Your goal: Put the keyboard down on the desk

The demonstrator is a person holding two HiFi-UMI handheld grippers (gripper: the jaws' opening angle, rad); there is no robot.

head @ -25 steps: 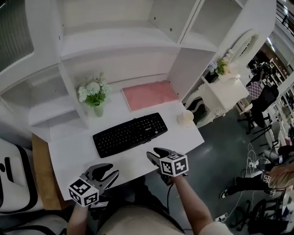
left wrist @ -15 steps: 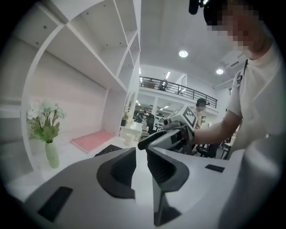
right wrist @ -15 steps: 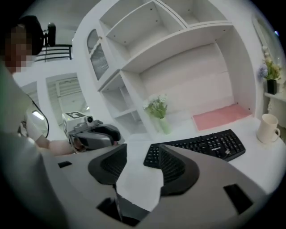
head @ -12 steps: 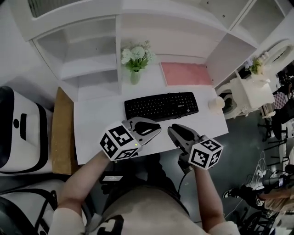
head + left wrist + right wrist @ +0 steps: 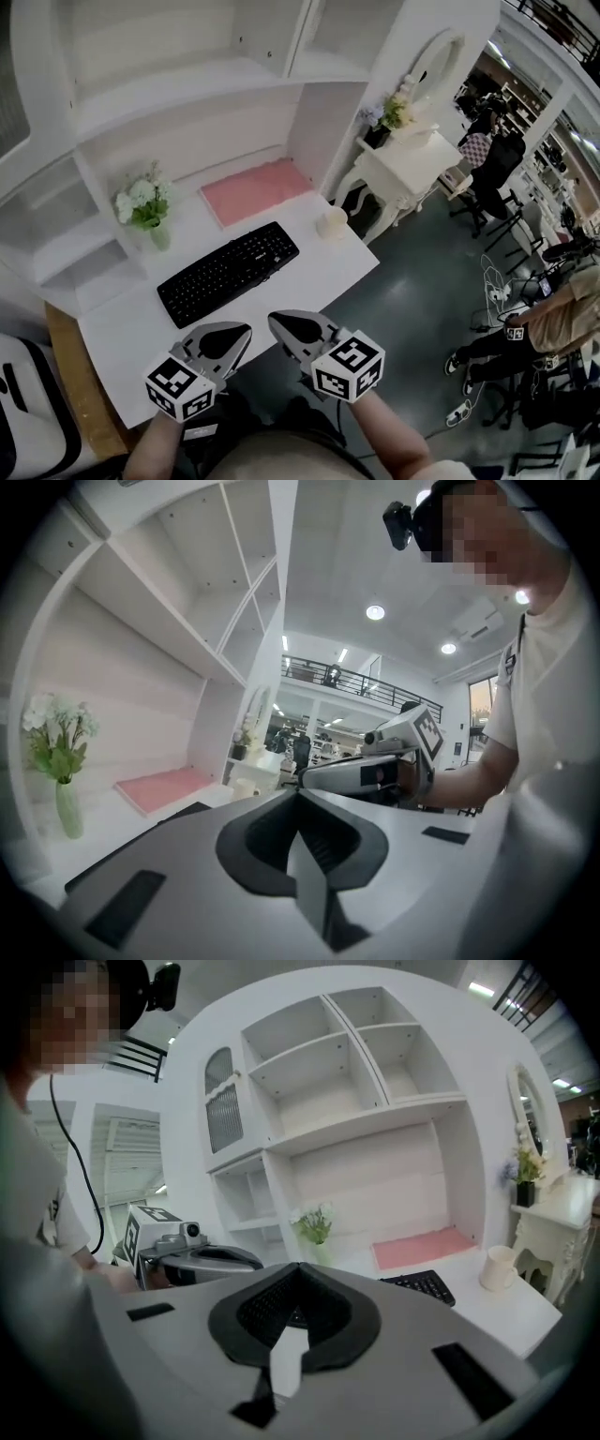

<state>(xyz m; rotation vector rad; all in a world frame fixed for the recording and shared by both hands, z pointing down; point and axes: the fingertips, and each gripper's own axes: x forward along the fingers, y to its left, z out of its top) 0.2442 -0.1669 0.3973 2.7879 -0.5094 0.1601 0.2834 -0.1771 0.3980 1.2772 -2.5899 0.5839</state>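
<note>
The black keyboard [image 5: 228,272] lies flat on the white desk [image 5: 309,272], apart from both grippers; its end also shows in the right gripper view [image 5: 422,1285]. My left gripper [image 5: 242,332] hovers over the desk's front edge, short of the keyboard. Its jaws have just been closing and now meet [image 5: 298,794] with nothing between them. My right gripper [image 5: 277,321] hangs beside it, also short of the keyboard. Its jaws have just been closing too and stand shut and empty [image 5: 300,1267].
Behind the keyboard lie a pink mat [image 5: 253,190], a vase of white flowers [image 5: 145,206] and a cream mug [image 5: 330,223]. White shelves rise at the back. A white side table [image 5: 403,164] and people [image 5: 562,319] are to the right.
Both grippers' jaws have gone from open to shut with nothing in them, and both have risen near the desk's front edge. The keyboard has stayed on the desk.
</note>
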